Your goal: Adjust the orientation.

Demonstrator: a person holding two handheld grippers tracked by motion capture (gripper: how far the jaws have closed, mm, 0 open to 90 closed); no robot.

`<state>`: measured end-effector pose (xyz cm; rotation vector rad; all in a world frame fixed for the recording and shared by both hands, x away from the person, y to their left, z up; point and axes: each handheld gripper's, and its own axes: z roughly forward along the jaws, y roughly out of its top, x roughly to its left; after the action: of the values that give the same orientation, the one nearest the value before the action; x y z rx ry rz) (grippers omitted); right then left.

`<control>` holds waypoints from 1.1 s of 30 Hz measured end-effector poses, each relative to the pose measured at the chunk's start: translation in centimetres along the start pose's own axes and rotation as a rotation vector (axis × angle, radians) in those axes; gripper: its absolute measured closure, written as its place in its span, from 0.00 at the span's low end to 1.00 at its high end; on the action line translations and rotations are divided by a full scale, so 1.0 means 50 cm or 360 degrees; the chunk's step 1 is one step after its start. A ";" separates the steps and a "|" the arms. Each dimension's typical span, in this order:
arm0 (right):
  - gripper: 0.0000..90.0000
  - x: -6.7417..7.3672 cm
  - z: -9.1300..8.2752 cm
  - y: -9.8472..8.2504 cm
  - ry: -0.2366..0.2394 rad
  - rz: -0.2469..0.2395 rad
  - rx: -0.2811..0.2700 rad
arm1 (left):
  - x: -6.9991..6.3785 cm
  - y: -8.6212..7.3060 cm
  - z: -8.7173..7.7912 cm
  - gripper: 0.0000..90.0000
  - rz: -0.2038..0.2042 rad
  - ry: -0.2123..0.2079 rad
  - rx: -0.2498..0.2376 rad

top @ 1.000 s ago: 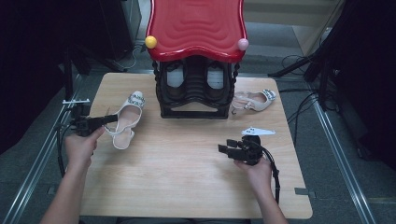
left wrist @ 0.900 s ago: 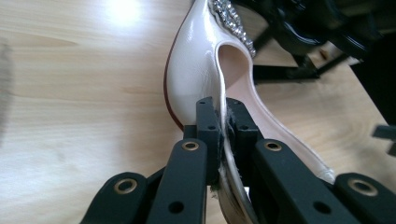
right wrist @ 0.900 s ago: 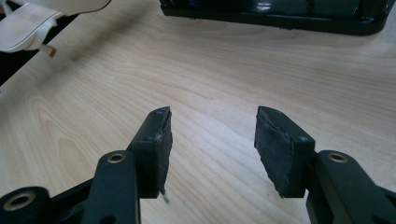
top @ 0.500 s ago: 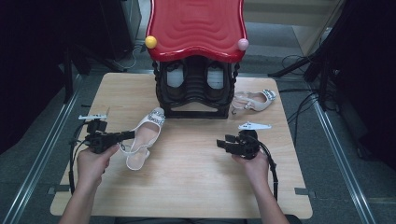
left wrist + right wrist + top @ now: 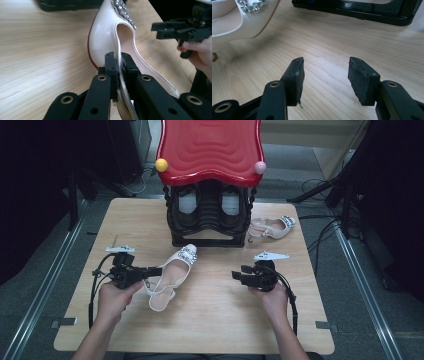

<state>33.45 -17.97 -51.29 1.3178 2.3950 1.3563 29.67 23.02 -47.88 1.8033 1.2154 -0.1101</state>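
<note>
A cream slingback shoe (image 5: pixel 172 272) with a jewelled toe lies near the table's middle, its toe toward the black rack (image 5: pixel 210 220). My left gripper (image 5: pixel 152 270) is shut on the shoe's side wall. In the left gripper view the two jaws pinch that thin edge (image 5: pixel 119 67), and the shoe (image 5: pixel 102 37) stretches away ahead. My right gripper (image 5: pixel 237 276) hovers to the right of the shoe, pointing left, open with nothing between its fingers (image 5: pixel 325 72). The matching shoe (image 5: pixel 272 227) lies beside the rack's right foot.
The rack has a red wavy top (image 5: pixel 210 150) and stands at the back middle of the wooden table (image 5: pixel 200 330). Its black base (image 5: pixel 362 10) lies ahead of my right gripper. Cables trail from both grippers. Metal rails flank the table.
My left gripper has carried the shoe rightward from the table's left side toward the middle, in front of the rack. The right gripper has stayed almost in place.
</note>
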 end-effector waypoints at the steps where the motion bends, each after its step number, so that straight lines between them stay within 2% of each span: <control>1: 0.53 0.002 0.000 -0.001 0.0002 -0.0005 0.0007 | -0.004 0.000 0.008 0.96 0.0013 -0.0017 0.0019; 5: 0.53 0.012 0.000 -0.007 -0.0005 -0.0034 0.0034 | -0.022 0.005 0.044 0.96 0.0038 -0.0097 0.0079; 9: 0.53 0.021 -0.003 -0.016 0.0003 -0.0038 0.0021 | -0.036 0.011 0.076 0.96 0.0070 -0.0147 0.0131; 17: 0.54 0.044 -0.010 -0.030 -0.0006 -0.0077 -0.0010 | -0.034 0.015 0.135 0.95 0.0066 -0.0129 0.0222; 19: 0.54 0.045 -0.009 -0.033 -0.0015 -0.0076 0.0000 | -0.028 0.016 0.143 0.95 0.0060 -0.0140 0.0226; 24: 0.54 0.047 -0.008 -0.037 -0.0031 -0.0078 -0.0003 | -0.015 0.016 0.153 0.94 0.0059 -0.0094 0.0257; 26: 0.54 0.049 -0.009 -0.037 -0.0032 -0.0086 -0.0010 | -0.012 0.016 0.154 0.94 0.0085 -0.0061 0.0268; 29: 0.54 0.052 -0.009 -0.037 -0.0030 -0.0099 -0.0021 | -0.014 0.017 0.150 0.92 0.0091 -0.0064 0.0245; 33: 0.54 0.056 -0.005 -0.036 -0.0028 -0.0117 -0.0002 | -0.018 0.020 0.141 0.83 0.0081 -0.0105 0.0232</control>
<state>30.45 -16.56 -51.58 1.2231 2.4058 1.3212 32.75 17.22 -50.78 1.9397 1.1391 -0.2322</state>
